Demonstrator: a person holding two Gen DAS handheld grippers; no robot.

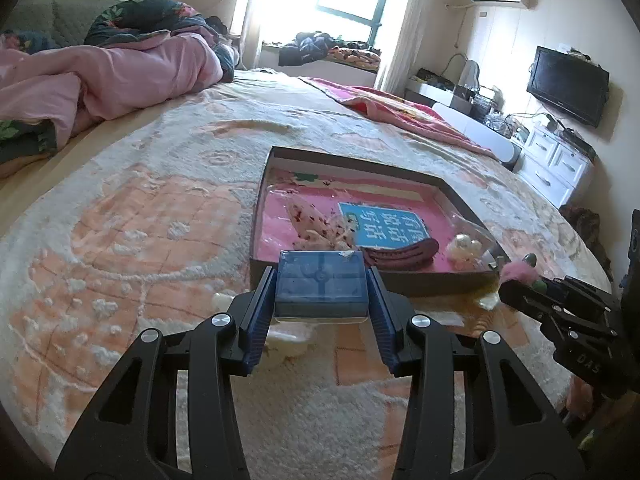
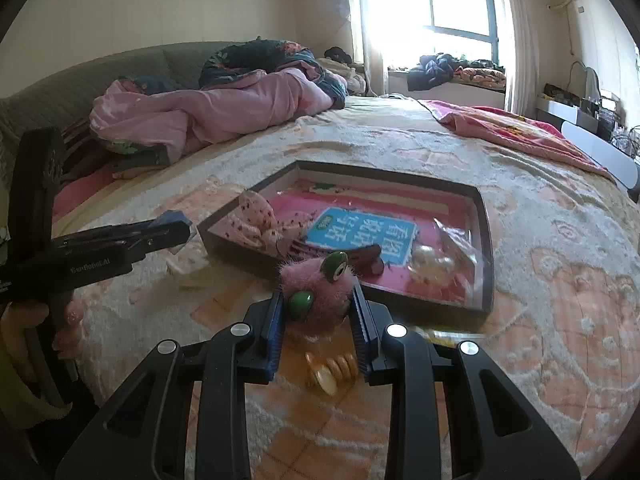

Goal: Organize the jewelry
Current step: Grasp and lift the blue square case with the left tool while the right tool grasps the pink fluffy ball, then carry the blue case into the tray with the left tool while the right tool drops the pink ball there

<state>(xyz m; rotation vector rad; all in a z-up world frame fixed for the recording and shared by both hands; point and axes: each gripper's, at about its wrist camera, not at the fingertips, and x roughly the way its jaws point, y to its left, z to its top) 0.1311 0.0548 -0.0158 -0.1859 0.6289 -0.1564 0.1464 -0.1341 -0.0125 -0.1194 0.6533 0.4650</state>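
My left gripper (image 1: 320, 276) is shut on a small blue translucent box (image 1: 320, 286), held above the bedspread just in front of a dark shallow tray (image 1: 352, 160) with a pink floor. In the tray lie a floral bow (image 1: 316, 224), a blue card (image 1: 380, 224), a dark red hair clip (image 1: 404, 254) and a pearl piece (image 1: 464, 250). My right gripper (image 2: 318, 292) is shut on a pink fuzzy clip with green eyes (image 2: 316, 280), close to the tray's (image 2: 486, 248) near rim. A gold piece (image 2: 332, 368) lies on the bed beneath it.
A crumpled pink quilt (image 1: 120, 76) lies at the far left of the bed, and a pink blanket (image 1: 400, 112) behind the tray. The bed edge falls away on the right toward a white dresser (image 1: 556, 160). A person's hand (image 2: 24, 332) grips the left tool.
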